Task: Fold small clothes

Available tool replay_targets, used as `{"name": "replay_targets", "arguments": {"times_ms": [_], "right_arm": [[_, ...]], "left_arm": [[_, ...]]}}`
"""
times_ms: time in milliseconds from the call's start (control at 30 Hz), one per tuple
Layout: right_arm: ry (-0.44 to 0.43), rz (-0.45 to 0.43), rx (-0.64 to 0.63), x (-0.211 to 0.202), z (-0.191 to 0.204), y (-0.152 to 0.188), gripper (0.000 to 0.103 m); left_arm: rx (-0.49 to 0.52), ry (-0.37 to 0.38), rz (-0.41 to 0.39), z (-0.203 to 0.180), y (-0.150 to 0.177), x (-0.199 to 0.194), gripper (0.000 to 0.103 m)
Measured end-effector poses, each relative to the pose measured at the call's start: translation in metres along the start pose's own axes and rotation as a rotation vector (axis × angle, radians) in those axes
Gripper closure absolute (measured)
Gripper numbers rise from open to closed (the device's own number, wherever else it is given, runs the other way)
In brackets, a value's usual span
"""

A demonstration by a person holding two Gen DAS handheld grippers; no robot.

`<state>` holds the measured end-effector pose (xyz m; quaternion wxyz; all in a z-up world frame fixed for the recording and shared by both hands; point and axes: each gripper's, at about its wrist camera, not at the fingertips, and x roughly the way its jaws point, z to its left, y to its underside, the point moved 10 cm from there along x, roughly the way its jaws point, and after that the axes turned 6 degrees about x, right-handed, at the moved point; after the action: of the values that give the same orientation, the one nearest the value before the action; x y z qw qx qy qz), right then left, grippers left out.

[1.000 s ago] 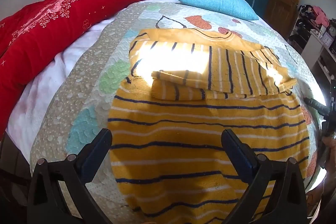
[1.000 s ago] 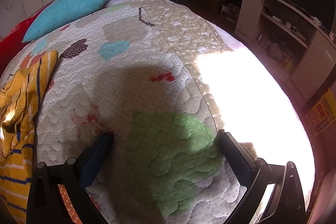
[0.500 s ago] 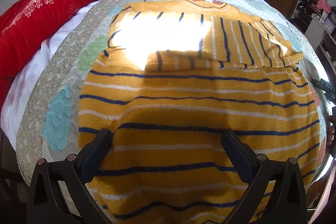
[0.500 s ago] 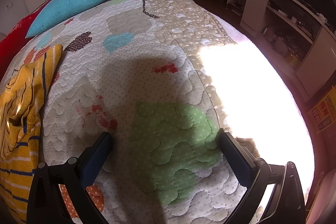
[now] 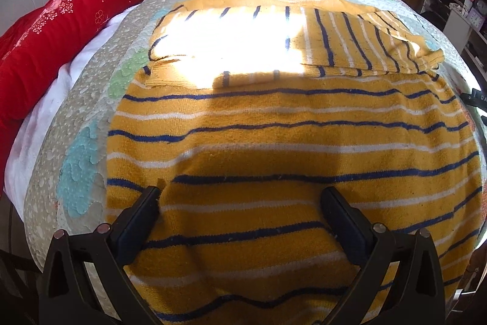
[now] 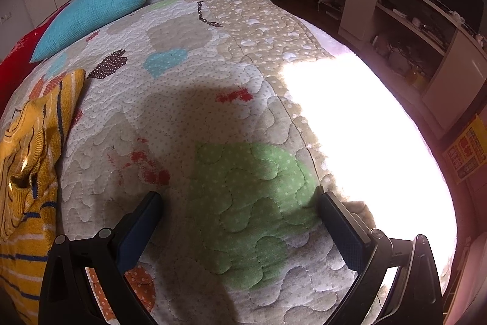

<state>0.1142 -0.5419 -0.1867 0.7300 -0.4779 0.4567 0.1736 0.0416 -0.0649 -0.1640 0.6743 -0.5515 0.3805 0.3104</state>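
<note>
Left gripper (image 5: 242, 198) spread wide over sweater (image 5: 289, 160).

Gripper (image 5: 240, 203) (spread) over sweater (image 5: 289, 148).

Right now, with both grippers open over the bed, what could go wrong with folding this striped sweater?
The left hand-held gripper is open over the middle of the yellow striped sweater, not an edge; closing here would likely bunch the fabric. The folded sleeves lie loose on top, so lifting the hem could shift them. The right hand-held gripper hovers over bare quilt, away from the sweater, so a one-sided lift may skew the fold.
</note>
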Motion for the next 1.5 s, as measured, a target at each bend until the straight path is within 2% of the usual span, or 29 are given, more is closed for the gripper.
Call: {"name": "replay_targets", "arguments": {"times_ms": [67, 167, 300, 367, 433, 567, 700, 733, 767, 800, 833, 1000, 1133, 1200, 1333, 1500], "right_arm": [[-0.004, 0.014, 0.045, -0.008, -0.002, -0.003, 0.002], [-0.148, -0.045, 0.13, -0.043, 0.01, -0.007, 0.004], [-0.323, -0.096, 0.066, -0.086, 0.059, 0.002, 0.004], [-0.424, -0.069, 0.013, -0.095, 0.092, 0.016, 0.004], [-0.507, -0.034, -0.03, -0.097, 0.121, 0.025, 0.012], [-0.486, -0.028, -0.088, -0.084, 0.159, 0.022, 0.03], [-0.434, -0.015, -0.124, -0.059, 0.175, 0.016, 0.045], [-0.406, -0.004, -0.142, -0.05, 0.181, 0.015, 0.065], [-0.38, 0.017, -0.16, -0.041, 0.185, 0.017, 0.076], [-0.365, 0.036, -0.17, -0.036, 0.186, 0.02, 0.085], [-0.373, 0.038, -0.166, -0.036, 0.186, 0.02, 0.089], [-0.452, -0.08, -0.166, -0.089, 0.194, 0.016, 0.091], [-0.65, -0.044, -0.212, -0.135, 0.231, 0.03, 0.092], [-0.727, -0.007, -0.254, -0.153, 0.259, 0.04, 0.092], [-0.883, 0.094, -0.344, -0.186, 0.333, 0.076, 0.092], [-1.063, 0.218, -0.531, -0.236, 0.444, 0.159, 0.092]], "left_arm": [[-0.025, 0.021, -0.005, 0.002, -0.001, -0.005, 0.0], [-0.066, 0.063, -0.039, 0.003, -0.006, -0.022, 0.001], [-0.088, 0.128, -0.115, 0.003, -0.025, -0.042, 0.001], [-0.091, 0.142, -0.124, 0.002, -0.032, -0.045, 0.001], [-0.099, 0.156, -0.126, 0.001, -0.036, -0.047, 0.007], [-0.116, 0.163, -0.134, 0.003, -0.033, -0.051, 0.007], [-0.131, 0.159, -0.137, 0.01, -0.028, -0.054, 0.007], [-0.137, 0.156, -0.137, 0.013, -0.027, -0.054, 0.007], [-0.145, 0.154, -0.138, 0.016, -0.026, -0.055, 0.007], [-0.154, 0.153, -0.141, 0.019, -0.026, -0.056, 0.007], [-0.163, 0.154, -0.146, 0.023, -0.025, -0.057, 0.007], [-0.179, 0.181, -0.176, 0.029, -0.028, -0.06, 0.007], [-0.139, 0.22, -0.213, 0.015, -0.037, -0.066, 0.007], [-0.147, 0.203, -0.236, 0.019, -0.039, -0.072, 0.007], [-0.269, 0.153, -0.259, 0.071, -0.024, -0.081, 0.007], [-0.456, 0.008, -0.225, 0.172, 0.03, -0.087, 0.007]]}}
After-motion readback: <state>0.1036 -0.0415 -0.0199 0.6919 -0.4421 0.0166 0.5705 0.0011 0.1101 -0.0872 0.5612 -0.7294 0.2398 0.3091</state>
